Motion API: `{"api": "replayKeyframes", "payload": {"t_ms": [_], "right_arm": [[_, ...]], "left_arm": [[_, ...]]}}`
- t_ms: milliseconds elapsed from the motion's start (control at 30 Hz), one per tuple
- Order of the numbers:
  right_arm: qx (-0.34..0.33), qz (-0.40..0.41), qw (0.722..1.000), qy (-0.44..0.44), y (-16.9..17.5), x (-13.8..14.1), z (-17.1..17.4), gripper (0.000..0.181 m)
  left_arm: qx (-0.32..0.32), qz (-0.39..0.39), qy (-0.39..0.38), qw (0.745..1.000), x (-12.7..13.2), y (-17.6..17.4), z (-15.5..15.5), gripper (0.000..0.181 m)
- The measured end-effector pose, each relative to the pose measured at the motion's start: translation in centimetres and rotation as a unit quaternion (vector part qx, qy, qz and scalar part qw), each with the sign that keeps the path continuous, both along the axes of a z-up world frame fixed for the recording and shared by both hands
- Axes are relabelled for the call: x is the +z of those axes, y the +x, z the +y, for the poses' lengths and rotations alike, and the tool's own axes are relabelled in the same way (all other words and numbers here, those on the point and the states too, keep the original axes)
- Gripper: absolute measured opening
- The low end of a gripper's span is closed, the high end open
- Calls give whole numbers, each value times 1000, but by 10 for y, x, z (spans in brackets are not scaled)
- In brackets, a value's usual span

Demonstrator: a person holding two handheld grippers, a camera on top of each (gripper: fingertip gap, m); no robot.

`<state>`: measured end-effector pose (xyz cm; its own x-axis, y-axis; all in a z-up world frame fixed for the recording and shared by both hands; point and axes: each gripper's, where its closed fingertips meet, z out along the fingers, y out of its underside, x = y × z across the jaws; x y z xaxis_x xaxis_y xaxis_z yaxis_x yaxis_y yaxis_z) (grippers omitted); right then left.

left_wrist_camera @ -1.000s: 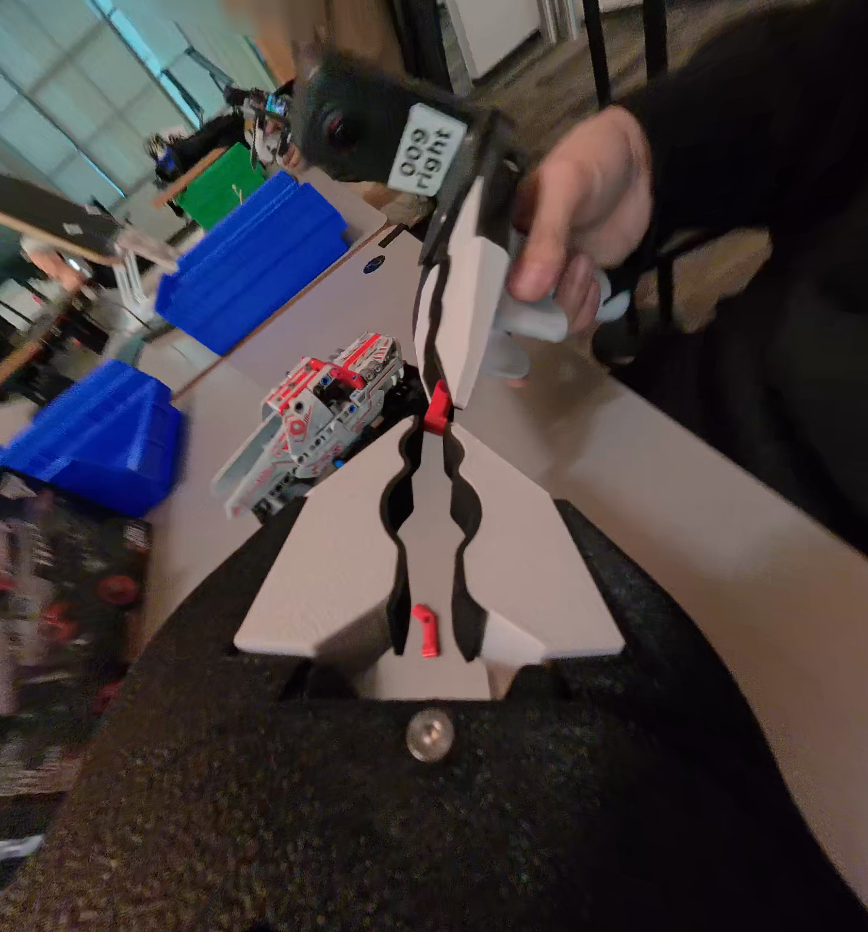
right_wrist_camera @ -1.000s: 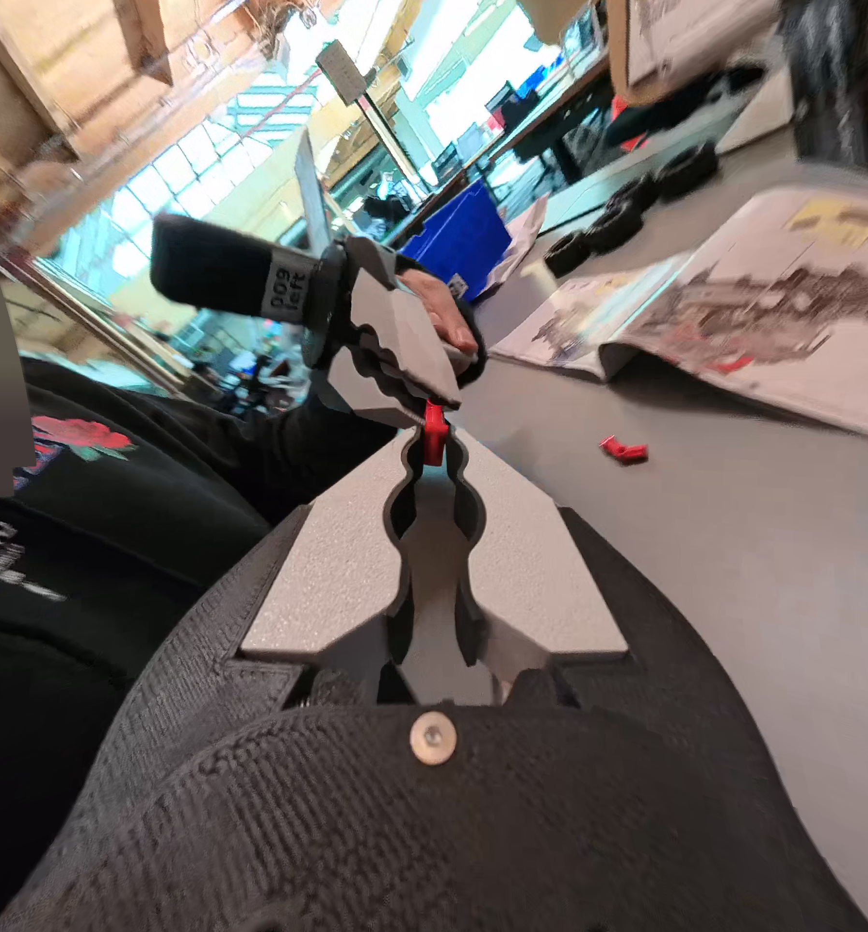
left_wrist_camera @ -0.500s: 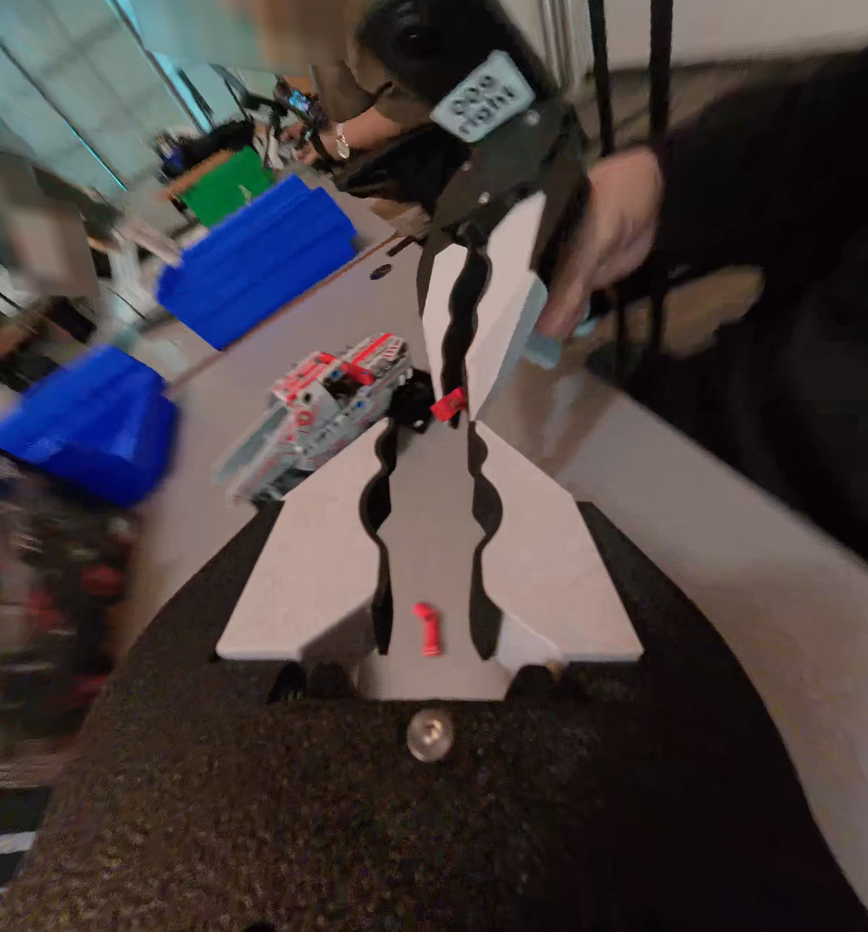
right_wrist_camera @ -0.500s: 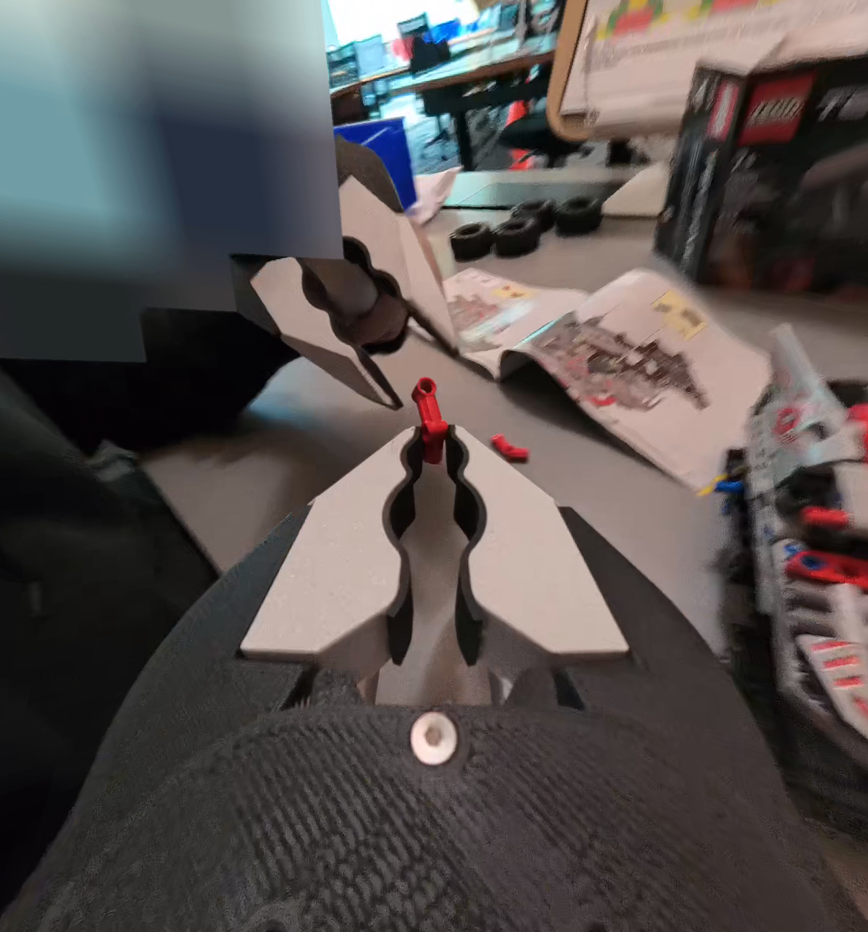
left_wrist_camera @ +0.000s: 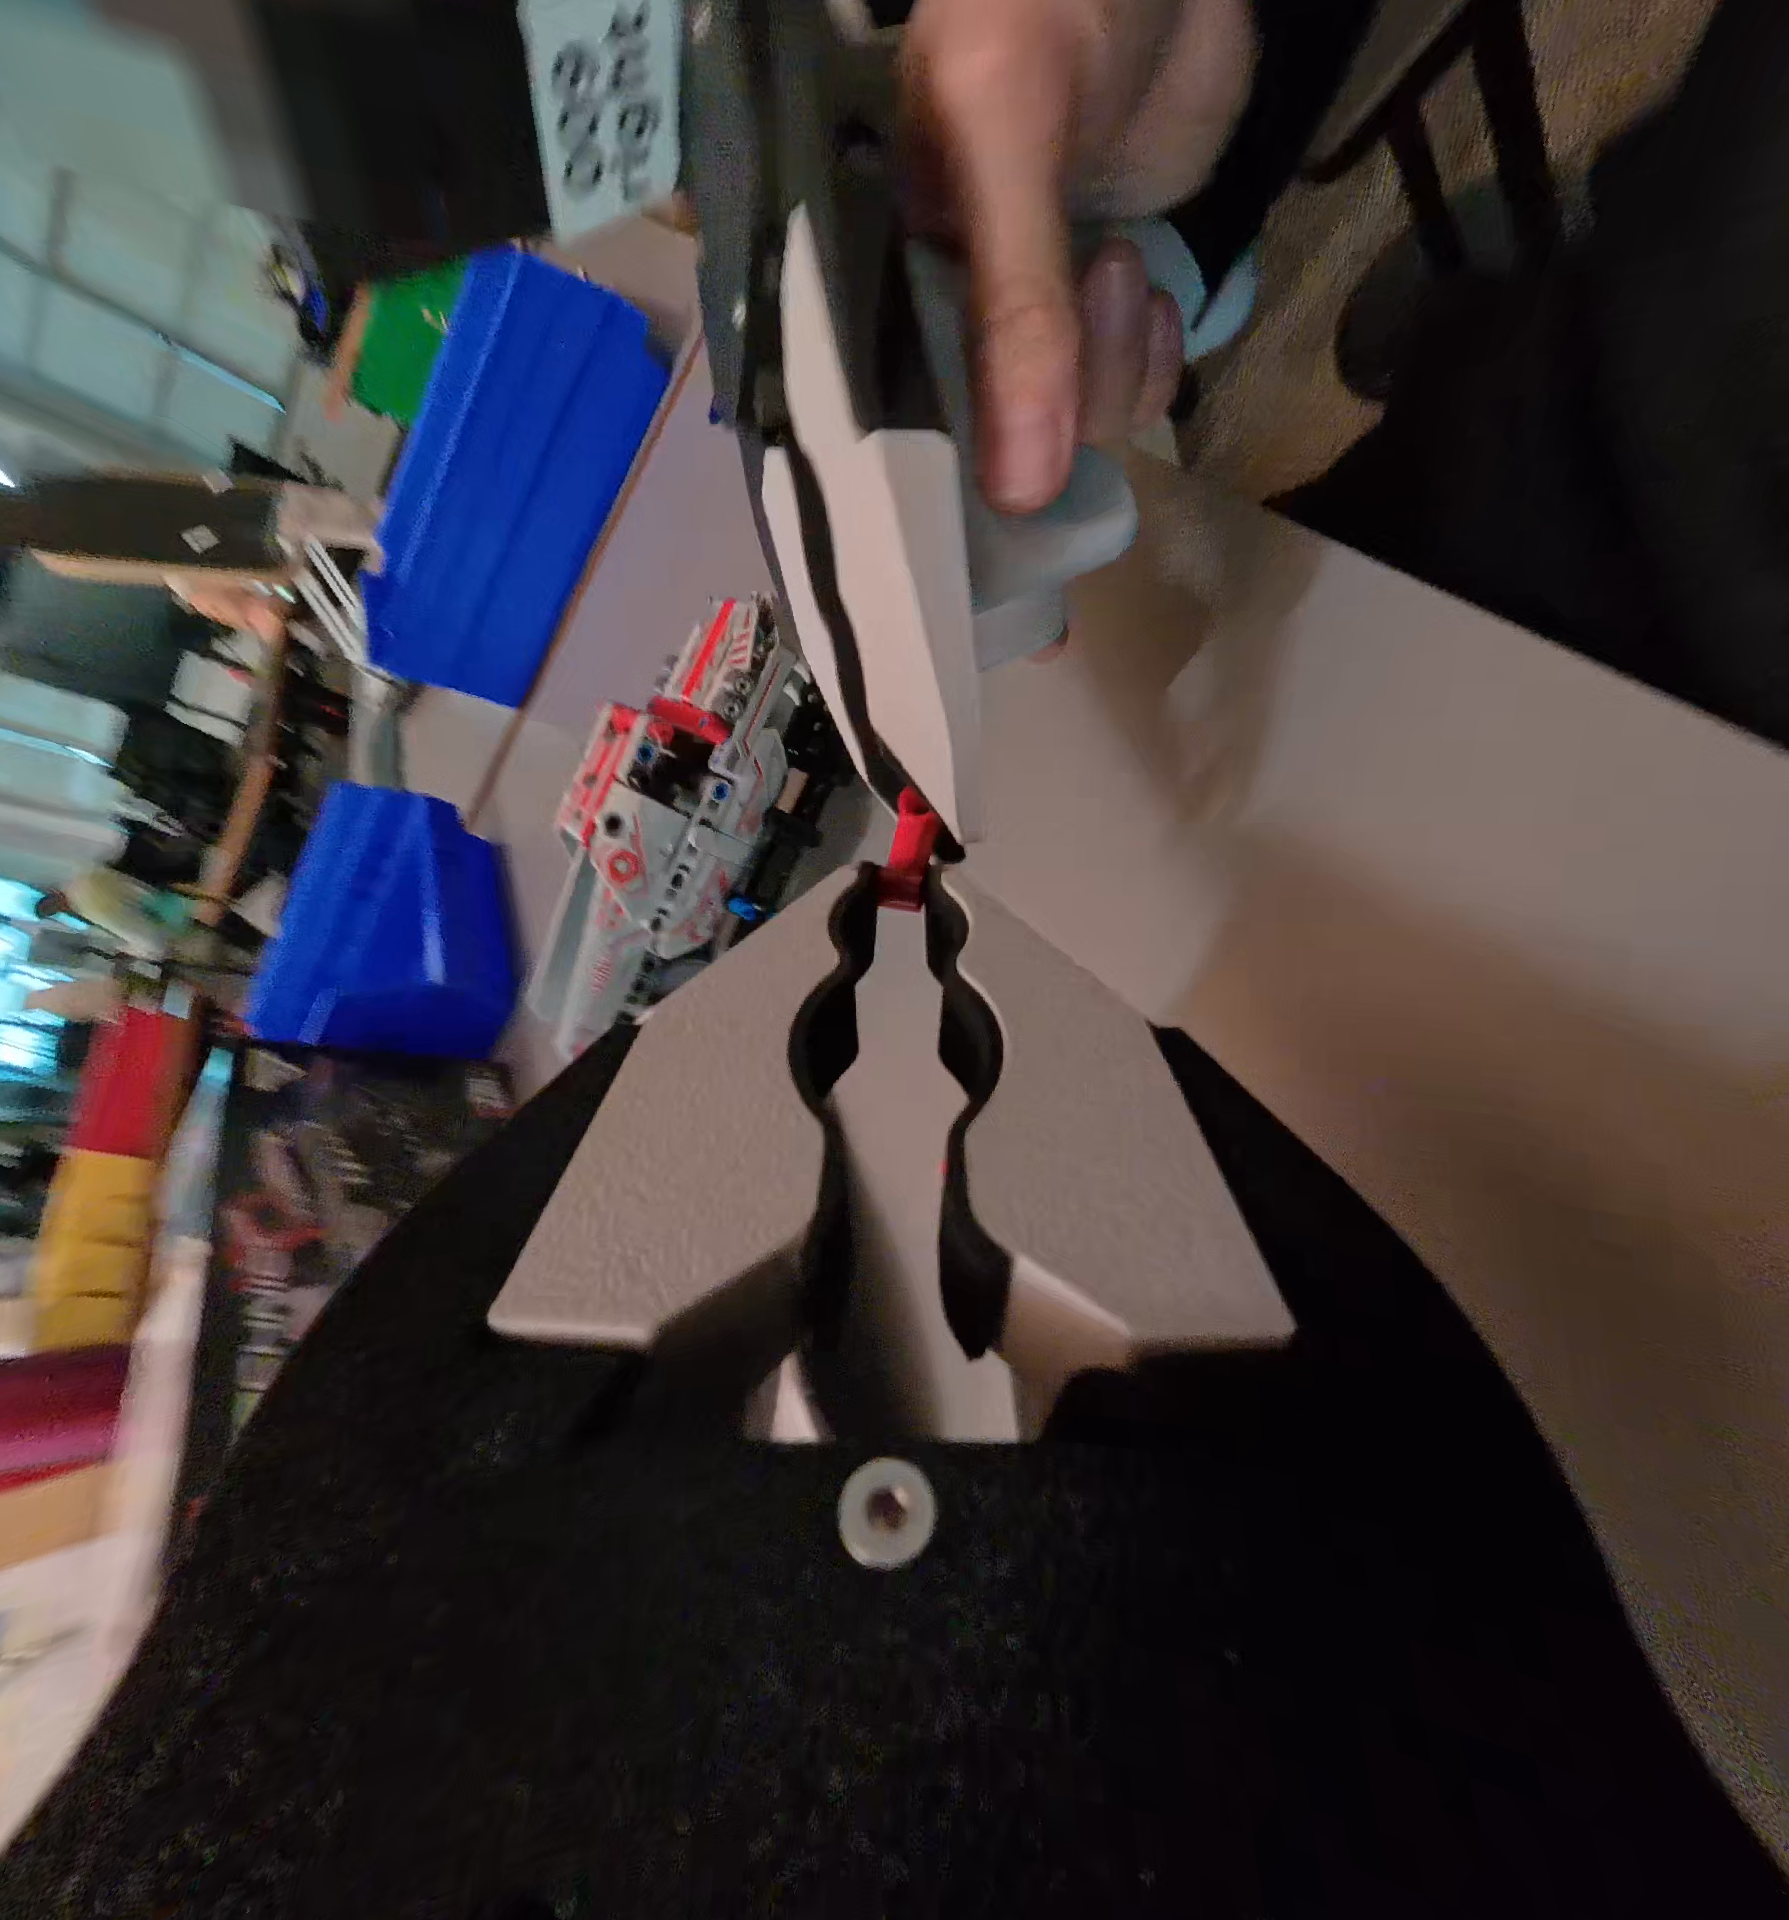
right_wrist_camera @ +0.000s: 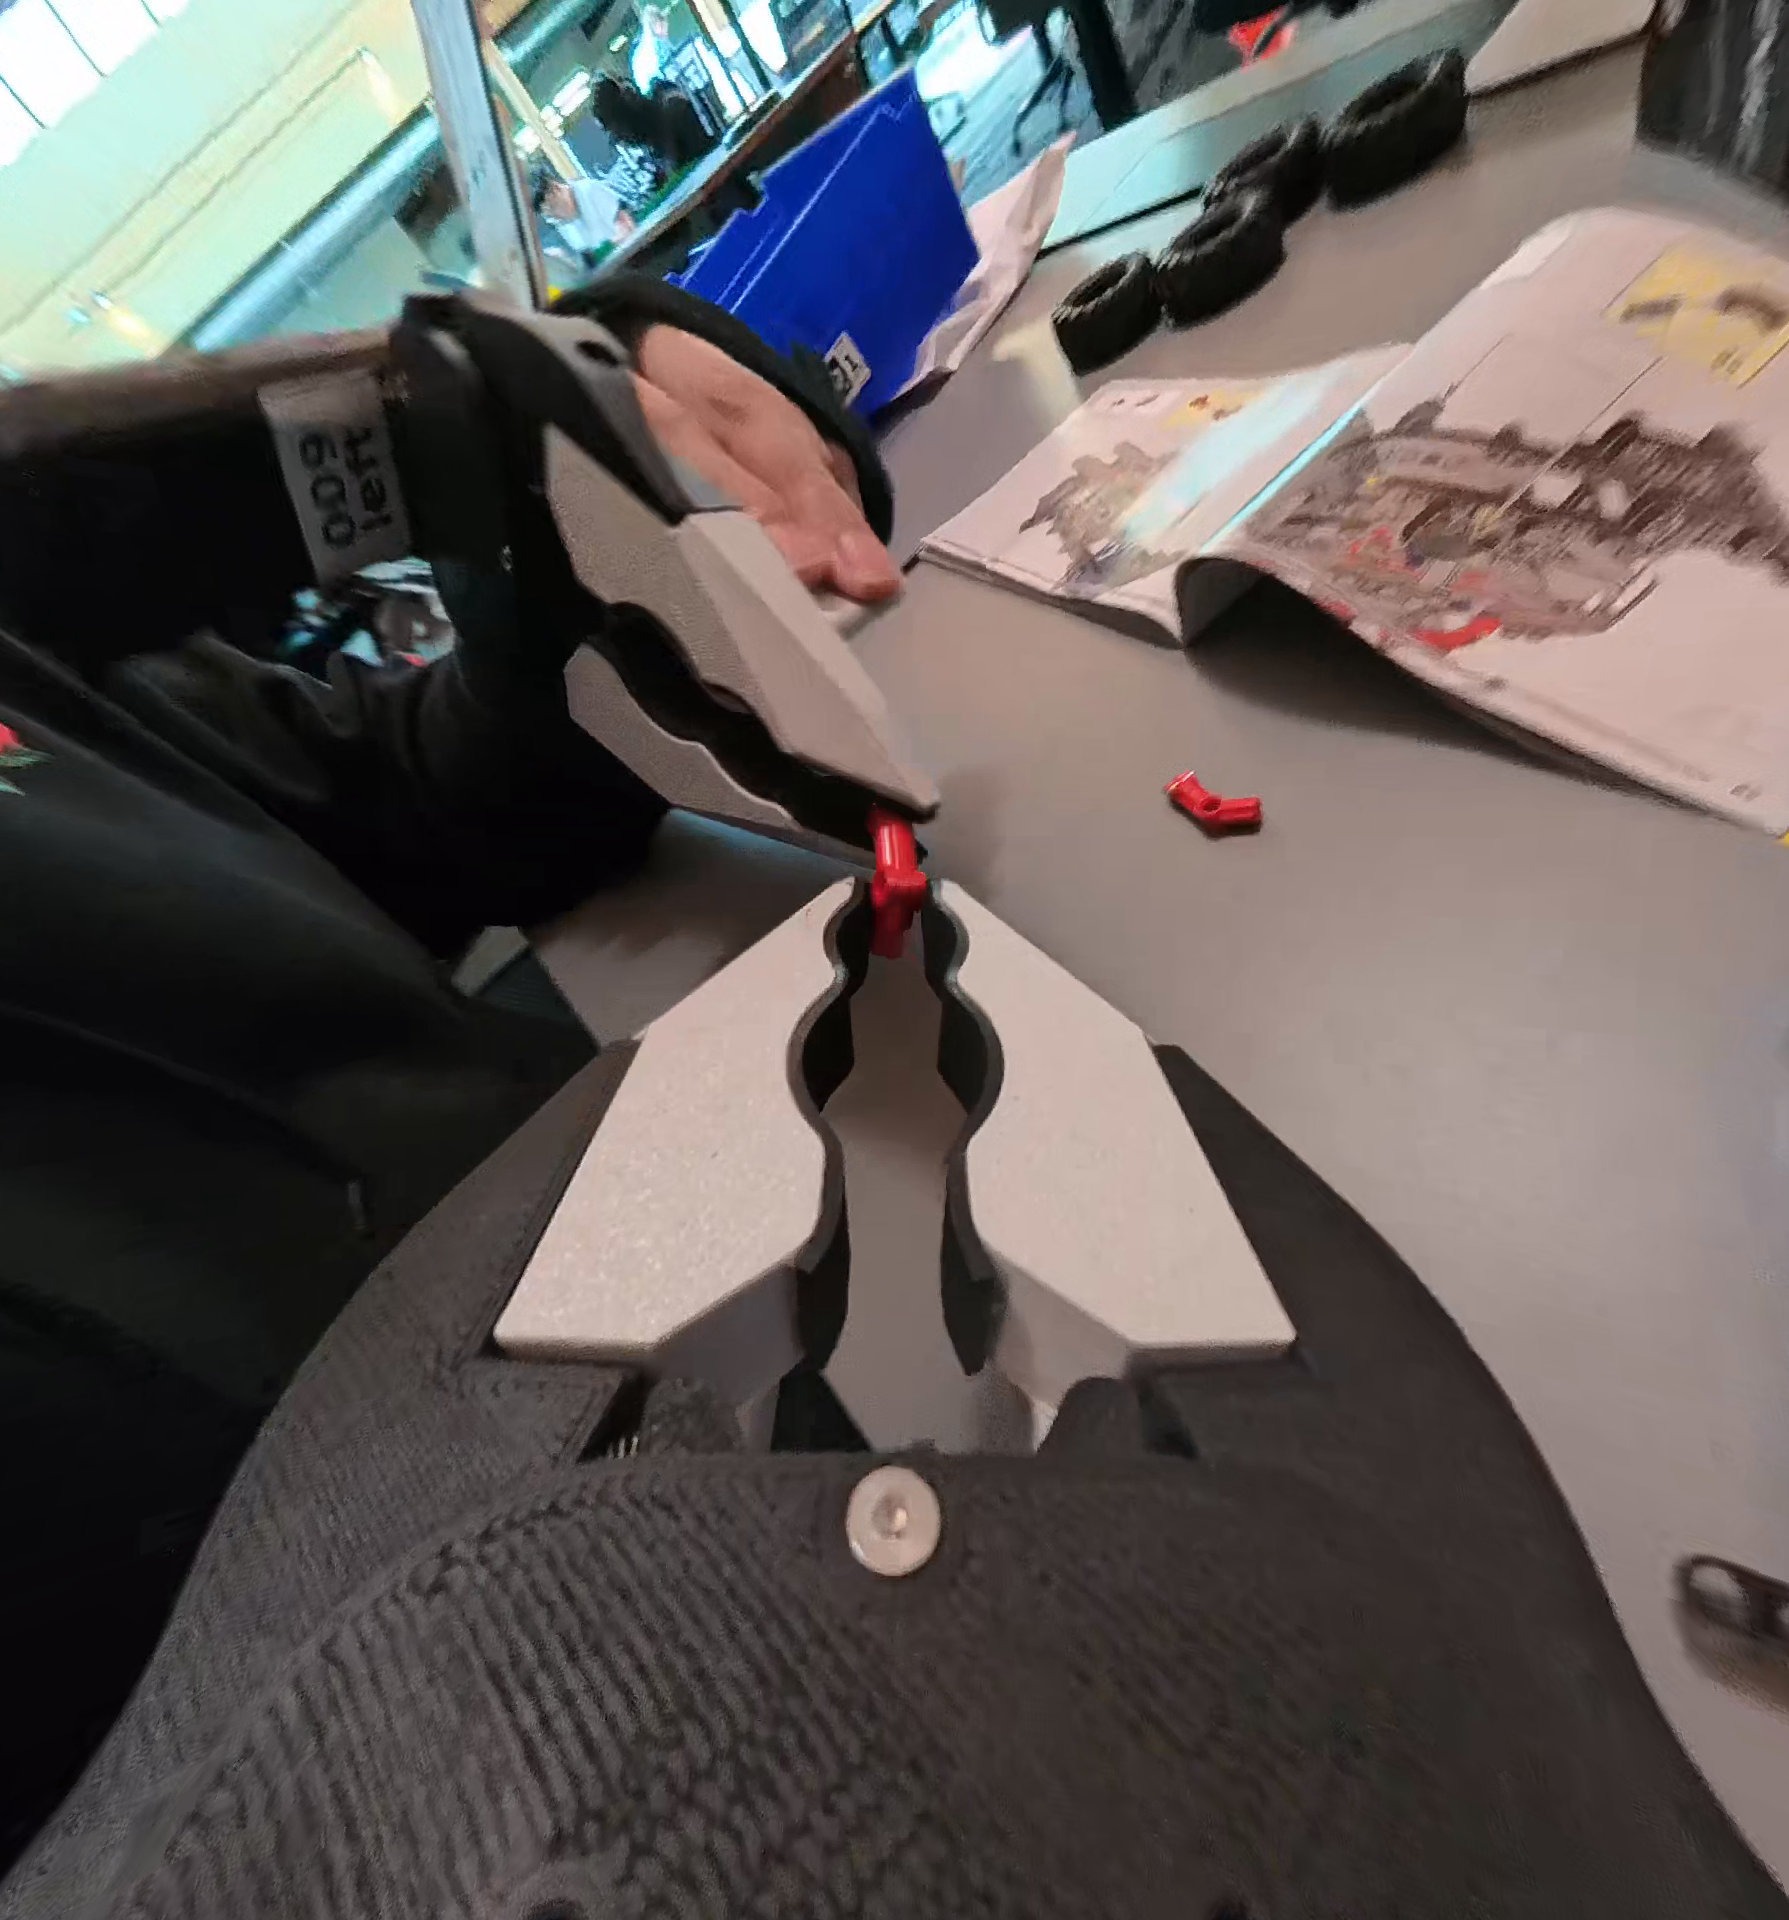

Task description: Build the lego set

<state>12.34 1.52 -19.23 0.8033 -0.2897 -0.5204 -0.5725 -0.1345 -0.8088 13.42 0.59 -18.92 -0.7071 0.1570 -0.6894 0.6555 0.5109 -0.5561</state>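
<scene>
A small red connector piece (left_wrist_camera: pixel 909 836) hangs in the air between both grippers, above the grey table (right_wrist_camera: pixel 1337 1091). My left gripper (left_wrist_camera: pixel 902 894) is shut on one end of it. My right gripper (right_wrist_camera: pixel 892 899) is shut on the other end of the same piece (right_wrist_camera: pixel 895 883). The grippers meet tip to tip: the right one (left_wrist_camera: pixel 916 805) comes down from above in the left wrist view, and the left one (right_wrist_camera: pixel 895 821) comes in from the left in the right wrist view. The part-built grey, white and red lego car (left_wrist_camera: pixel 682 821) stands just behind the tips.
A second red connector (right_wrist_camera: pixel 1212 816) lies loose on the table. An open instruction booklet (right_wrist_camera: pixel 1441 499), several black tyres (right_wrist_camera: pixel 1222 249) and a black beam (right_wrist_camera: pixel 1773 1642) lie around. Blue bins (left_wrist_camera: pixel 516 468) and a dark lego box (left_wrist_camera: pixel 350 1195) stand farther off.
Half a second ago my left gripper was open and apart from the piece, which only the right gripper held. The grippers have come together again and the left has shut on the piece.
</scene>
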Motion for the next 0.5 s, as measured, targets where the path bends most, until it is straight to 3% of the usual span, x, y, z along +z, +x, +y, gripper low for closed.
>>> {"api": "replayKeyframes", "payload": {"t_ms": [133,233,400,500], "right_arm": [[-13,-47,998,27,3,14,-1,12],[-12,7,995,95,1,24,-2,10],[-30,51,992,112,7,20,-3,7],[-42,3,996,81,11,16,-3,7]], "left_arm": [[-3,64,-60,996,7,2,-3,6],[-16,21,-70,997,15,1,-4,5],[-5,-97,-30,995,13,6,-5,5],[24,-91,-10,995,10,10,-5,5]]}}
